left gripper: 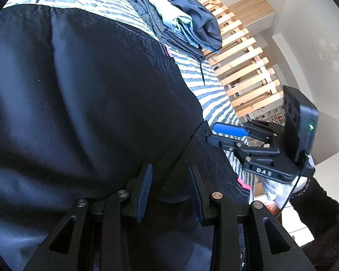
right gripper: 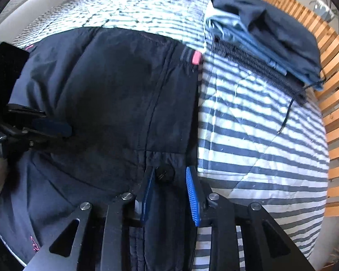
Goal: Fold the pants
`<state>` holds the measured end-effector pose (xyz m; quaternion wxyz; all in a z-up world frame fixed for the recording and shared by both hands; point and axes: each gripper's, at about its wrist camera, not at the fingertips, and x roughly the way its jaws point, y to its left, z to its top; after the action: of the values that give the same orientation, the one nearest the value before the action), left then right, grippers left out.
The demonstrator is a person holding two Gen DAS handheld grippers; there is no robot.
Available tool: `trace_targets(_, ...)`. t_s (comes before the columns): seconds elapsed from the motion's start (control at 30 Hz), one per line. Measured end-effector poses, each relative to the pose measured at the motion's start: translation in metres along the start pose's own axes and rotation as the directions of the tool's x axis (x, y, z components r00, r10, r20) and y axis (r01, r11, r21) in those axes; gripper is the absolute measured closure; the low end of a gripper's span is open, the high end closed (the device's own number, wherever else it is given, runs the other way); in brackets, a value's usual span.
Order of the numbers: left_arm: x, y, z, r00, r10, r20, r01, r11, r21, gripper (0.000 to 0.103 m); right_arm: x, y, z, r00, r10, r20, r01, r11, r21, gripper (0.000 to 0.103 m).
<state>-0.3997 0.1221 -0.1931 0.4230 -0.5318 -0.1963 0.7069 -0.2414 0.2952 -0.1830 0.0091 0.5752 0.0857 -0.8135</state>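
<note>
Dark navy fabric, thin and a little shiny like a light outdoor cloth, makes the pants (right gripper: 115, 94). They lie spread on a bed with a blue and white striped cover (right gripper: 260, 135), and they fill most of both wrist views. A small pink tag (right gripper: 196, 58) sits at one far corner, near the edge of the cloth.

I judge the pants to be light and very soft. They will not keep any shape, so a lifted edge will hang and drag the rest behind it. The surface looks smooth, so a thin single layer may slip out of the pads. The thicker places are safer to take: the seams and the hem band near the black button (right gripper: 165, 173).

The right gripper (right gripper: 170, 180) stands over this edge of the pants, beside the bare cover. Its jaws are narrow, partly apart, with the button and the cloth band between them, but the blue pads do not seem to press on it. The left gripper (left gripper: 170, 178) is also narrow, and a raised fold of dark cloth comes up between its pads; I cannot tell if the pads really pinch it.

A pile of folded clothes (right gripper: 271, 43) lies at the far side of the bed, well apart from the pants, next to a wooden slat frame (right gripper: 334, 103).
</note>
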Motion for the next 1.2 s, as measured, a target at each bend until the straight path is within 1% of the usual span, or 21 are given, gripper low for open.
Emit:
trace_targets(0.07, 0.0, 0.0, 0.0, 1.0, 0.0, 0.0, 0.0, 1.0, 0.0, 0.068, -0.003, 0.007, -0.005, 1.0, -0.003, 0.0, 0.003, 1.0, -0.029, 0.077)
trace_targets(0.1, 0.0, -0.001, 0.0, 1.0, 0.0, 0.0, 0.0, 1.0, 0.0, 0.068, -0.001, 0.007, -0.005, 1.0, 0.001, -0.014, -0.001, 0.999, -0.036, 0.077)
trace_targets(0.2, 0.0, -0.001, 0.0, 1.0, 0.0, 0.0, 0.0, 1.0, 0.0, 0.068, 0.009, 0.014, 0.0, 0.999, 0.027, -0.035, -0.028, 0.999, -0.017, 0.078)
trace_targets(0.33, 0.001, -0.002, -0.001, 1.0, -0.002, 0.0, 0.002, 1.0, 0.0, 0.068, 0.009, 0.005, 0.002, 0.996, 0.072, -0.043, -0.071, 0.997, 0.022, 0.079)
trace_targets(0.37, 0.0, -0.002, -0.001, 1.0, -0.003, 0.0, 0.003, 1.0, 0.0, 0.067, 0.01, 0.001, 0.002, 0.996, 0.082, -0.045, -0.08, 0.996, 0.039, 0.086)
trace_targets(0.43, 0.001, -0.003, -0.001, 1.0, -0.004, 0.0, 0.004, 1.0, 0.001, 0.067, 0.011, -0.005, 0.001, 0.991, 0.122, -0.054, -0.118, 0.991, 0.067, 0.088)
trace_targets(0.47, 0.002, -0.005, -0.002, 1.0, -0.005, 0.0, 0.005, 1.0, 0.002, 0.067, 0.011, -0.005, 0.001, 0.991, 0.123, -0.052, -0.12, 0.991, 0.065, 0.088)
trace_targets(0.57, 0.001, -0.004, -0.001, 1.0, -0.007, 0.0, 0.007, 1.0, 0.0, 0.067, 0.008, 0.004, 0.0, 0.996, 0.081, -0.048, -0.08, 0.997, 0.023, 0.088)
trace_targets(0.7, 0.002, -0.006, -0.002, 1.0, -0.011, 0.0, 0.011, 1.0, -0.001, 0.066, -0.004, 0.007, 0.006, 0.998, 0.062, -0.021, -0.062, 0.998, 0.013, 0.089)
trace_targets(0.87, 0.003, -0.006, 0.0, 1.0, -0.013, 0.0, 0.013, 1.0, -0.003, 0.066, 0.006, 0.022, 0.011, 0.998, 0.016, -0.055, -0.019, 0.998, -0.051, 0.089)
trace_targets(0.97, 0.003, -0.007, 0.0, 1.0, -0.013, 0.0, 0.013, 1.0, -0.002, 0.065, 0.01, 0.027, 0.014, 0.998, 0.016, -0.067, -0.02, 0.998, -0.059, 0.089)
trace_targets(1.07, 0.001, -0.006, 0.0, 1.0, -0.013, -0.002, 0.013, 1.0, -0.001, 0.065, 0.005, 0.026, 0.008, 0.996, 0.027, -0.089, -0.032, 0.998, -0.054, 0.089)
trace_targets(1.1, 0.002, -0.007, 0.0, 1.0, -0.013, -0.002, 0.013, 1.0, -0.001, 0.065, 0.002, 0.026, 0.004, 0.995, 0.027, -0.098, -0.032, 0.998, -0.057, 0.09)
trace_targets(1.13, 0.001, -0.006, 0.0, 1.0, -0.012, -0.001, 0.012, 1.0, -0.002, 0.065, -0.001, 0.027, 0.0, 0.993, 0.037, -0.113, -0.044, 0.997, -0.056, 0.1)
trace_targets(1.17, 0.001, -0.006, 0.0, 1.0, -0.012, -0.001, 0.012, 1.0, -0.002, 0.065, -0.002, 0.028, -0.004, 0.989, 0.04, -0.143, -0.048, 0.997, -0.052, 0.103)
trace_targets(1.2, 0.001, -0.007, 0.0, 1.0, -0.012, -0.001, 0.012, 1.0, -0.001, 0.065, -0.002, 0.027, -0.009, 0.986, 0.045, -0.16, -0.053, 0.998, -0.045, 0.103)
